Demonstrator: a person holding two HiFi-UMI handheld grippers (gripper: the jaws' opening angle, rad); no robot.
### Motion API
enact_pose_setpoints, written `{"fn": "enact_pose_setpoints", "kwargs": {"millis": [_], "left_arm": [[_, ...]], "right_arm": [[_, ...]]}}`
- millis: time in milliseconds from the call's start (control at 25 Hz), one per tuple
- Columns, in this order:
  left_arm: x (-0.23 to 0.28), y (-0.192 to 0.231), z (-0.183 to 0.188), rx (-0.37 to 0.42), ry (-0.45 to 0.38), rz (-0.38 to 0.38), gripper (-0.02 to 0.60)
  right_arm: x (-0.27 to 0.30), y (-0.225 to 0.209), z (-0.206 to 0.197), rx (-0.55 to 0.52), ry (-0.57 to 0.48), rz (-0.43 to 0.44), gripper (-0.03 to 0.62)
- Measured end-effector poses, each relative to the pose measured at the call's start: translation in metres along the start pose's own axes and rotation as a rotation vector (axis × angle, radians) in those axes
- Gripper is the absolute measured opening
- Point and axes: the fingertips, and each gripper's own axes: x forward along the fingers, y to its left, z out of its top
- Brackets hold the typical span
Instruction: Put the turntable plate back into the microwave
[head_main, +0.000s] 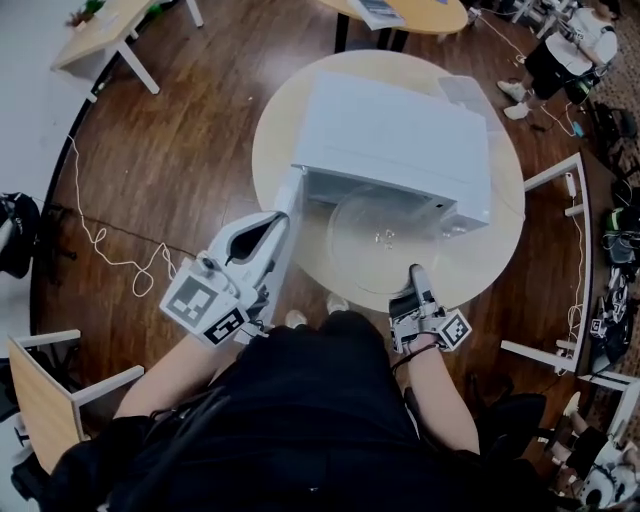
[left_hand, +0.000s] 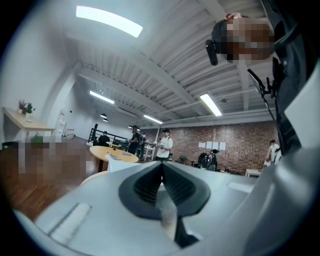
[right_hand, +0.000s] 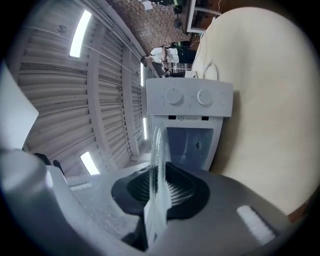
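The white microwave (head_main: 400, 130) stands on a round pale table (head_main: 270, 140) with its door (head_main: 295, 185) swung open to the left. The clear glass turntable plate (head_main: 385, 240) lies level in front of the open cavity, its far part at the opening. My right gripper (head_main: 418, 272) is shut on the plate's near rim. In the right gripper view the plate (right_hand: 156, 165) runs edge-on between the pads toward the cavity (right_hand: 192, 145), below the two knobs. My left gripper (head_main: 280, 222) lies beside the open door, and its jaws (left_hand: 161, 175) look shut with nothing seen between them.
A clear container (head_main: 460, 90) sits on the table behind the microwave. A white cable (head_main: 100, 240) trails over the wooden floor at left. White frames (head_main: 570, 200) stand to the right, desks at the top, and a person (head_main: 570, 50) sits at top right.
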Motion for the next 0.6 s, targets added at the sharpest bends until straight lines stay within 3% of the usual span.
{"fn": "enact_pose_setpoints", "kwargs": {"millis": [600], "left_arm": [[0.006, 0.004, -0.001, 0.041, 0.044, 0.079, -0.005]], "right_arm": [[0.06, -0.018, -0.001, 0.04, 0.065, 0.028, 0.046]]}}
